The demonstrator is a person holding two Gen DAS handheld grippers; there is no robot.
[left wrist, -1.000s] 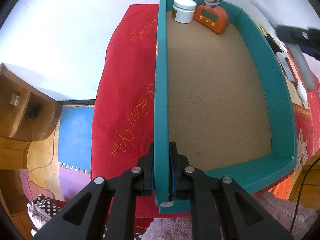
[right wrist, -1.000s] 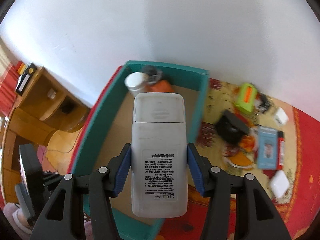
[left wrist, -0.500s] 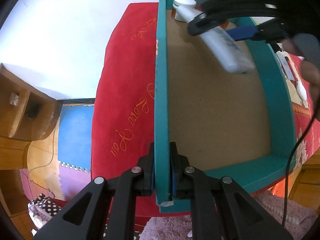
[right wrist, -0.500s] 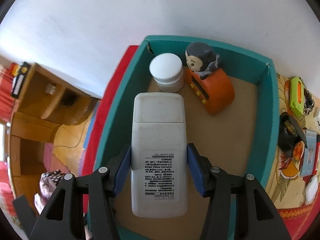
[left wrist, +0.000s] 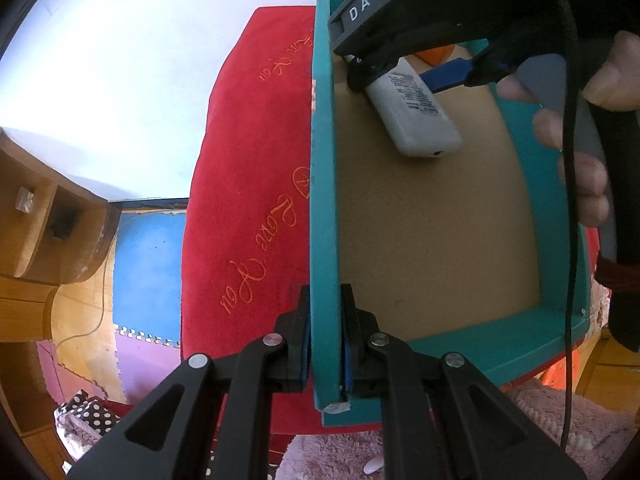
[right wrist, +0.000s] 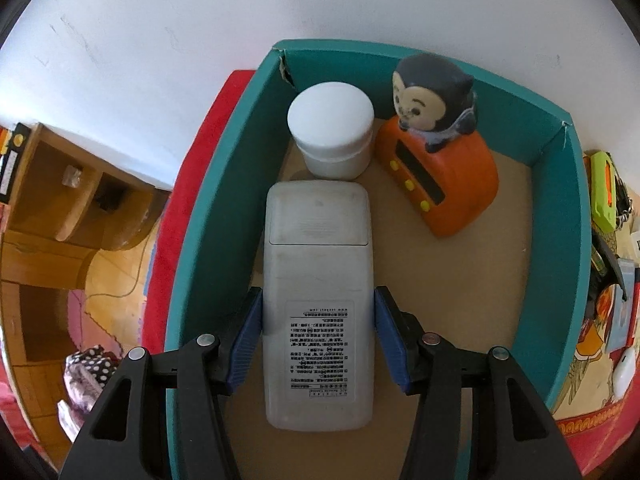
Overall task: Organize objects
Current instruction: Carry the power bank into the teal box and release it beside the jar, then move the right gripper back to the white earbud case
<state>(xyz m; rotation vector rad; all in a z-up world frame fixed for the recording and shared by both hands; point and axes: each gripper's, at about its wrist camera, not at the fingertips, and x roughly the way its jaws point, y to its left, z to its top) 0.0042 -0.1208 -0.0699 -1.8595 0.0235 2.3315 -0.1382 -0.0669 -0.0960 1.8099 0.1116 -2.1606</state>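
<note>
Placing step: right gripper [right wrist: 318, 336] grasping white remote [right wrist: 318, 300], frame centre — left gripper [left wrist: 325, 336] clenched on teal box [left wrist: 322, 184] wall; next, lower, release.

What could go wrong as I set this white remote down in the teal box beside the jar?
The white remote held in the right gripper points straight at the white jar; pushing farther could knock it into the orange clock. It also runs close along the teal box wall, so the fingers may scrape it as they open.
</note>
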